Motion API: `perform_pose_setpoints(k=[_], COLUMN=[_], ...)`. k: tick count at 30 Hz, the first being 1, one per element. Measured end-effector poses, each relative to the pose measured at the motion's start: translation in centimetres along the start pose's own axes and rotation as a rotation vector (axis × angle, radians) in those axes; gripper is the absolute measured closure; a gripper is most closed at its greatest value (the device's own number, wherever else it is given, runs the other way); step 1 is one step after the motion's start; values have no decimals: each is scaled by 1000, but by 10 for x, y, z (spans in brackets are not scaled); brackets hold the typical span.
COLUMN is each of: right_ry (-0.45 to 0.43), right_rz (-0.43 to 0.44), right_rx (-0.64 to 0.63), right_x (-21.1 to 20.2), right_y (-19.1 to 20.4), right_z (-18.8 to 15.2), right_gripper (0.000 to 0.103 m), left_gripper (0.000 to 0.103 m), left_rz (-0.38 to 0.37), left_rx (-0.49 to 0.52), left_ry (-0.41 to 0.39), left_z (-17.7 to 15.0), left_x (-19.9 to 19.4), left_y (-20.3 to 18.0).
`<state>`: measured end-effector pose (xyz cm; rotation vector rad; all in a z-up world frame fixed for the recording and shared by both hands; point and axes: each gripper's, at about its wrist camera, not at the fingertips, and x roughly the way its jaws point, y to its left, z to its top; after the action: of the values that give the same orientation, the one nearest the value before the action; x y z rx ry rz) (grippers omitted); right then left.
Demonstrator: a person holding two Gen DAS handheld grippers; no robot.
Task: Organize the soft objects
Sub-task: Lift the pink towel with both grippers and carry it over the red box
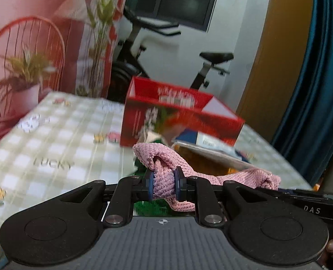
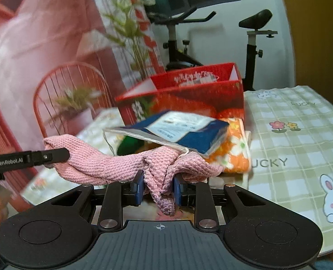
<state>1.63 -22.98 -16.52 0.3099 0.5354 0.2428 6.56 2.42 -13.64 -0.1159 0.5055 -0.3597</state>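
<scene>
Two tools' pads half-buried in pink knit cloth (image 1: 164,180)

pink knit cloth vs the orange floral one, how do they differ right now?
The pink cloth is plain knit; the orange cloth is printed with white flowers. The pink cloth is stretched between the left gripper and right gripper; the orange cloth lies folded on the table, ungripped, under a blue packet. Both are soft fabric.

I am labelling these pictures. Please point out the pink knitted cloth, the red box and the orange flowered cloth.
pink knitted cloth (image 1: 163,183), left wrist view, pinched fold
red box (image 2: 195,100), right wrist view, front wall
orange flowered cloth (image 2: 232,151), right wrist view, folded edge
</scene>
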Motion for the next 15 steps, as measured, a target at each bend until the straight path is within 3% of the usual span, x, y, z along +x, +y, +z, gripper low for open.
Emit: perform_pose_setpoints(k=[5, 11, 15], right_ry=[45, 132, 159], right_rz=[56, 65, 83], right_rx=[93, 71, 53], right_x=[6, 22, 25], right_y=[-8, 1, 11], right_z=[2, -9, -11], right_gripper=[79, 79, 79], left_gripper=[84, 84, 84], left_rz=[3, 23, 39], left_rx=[29, 11, -10], left_ry=[-37, 35, 43], left_z=[8, -2, 0], left_x=[-6, -5, -9], left_y=[-7, 1, 7])
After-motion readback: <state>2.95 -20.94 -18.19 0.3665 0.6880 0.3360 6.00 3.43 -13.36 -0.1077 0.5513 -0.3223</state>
